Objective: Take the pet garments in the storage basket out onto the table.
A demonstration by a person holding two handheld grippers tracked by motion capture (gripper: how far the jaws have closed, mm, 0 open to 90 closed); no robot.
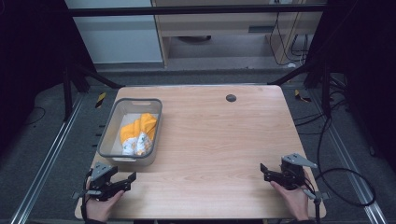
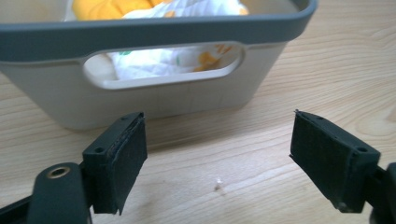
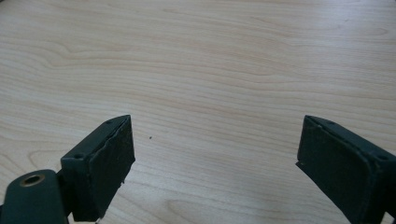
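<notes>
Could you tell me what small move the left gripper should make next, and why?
Probably ease the left gripper forward and up toward the grey basket. Its jaws stand wide open with nothing between them, the basket's handle slot sits just ahead of them, and the yellow and white cloth lies inside. The right gripper is open over bare table, far from the basket.

Black tongs [image 1: 132, 177] with grey plates, padded jaws, trailing cables.

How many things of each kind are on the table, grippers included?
Grey basket: 1
Orange and white cloth in the basket: 1
Round dark cap in the tabletop: 1
Grippers, left gripper and right gripper, both open: 2
Total: 5
</notes>
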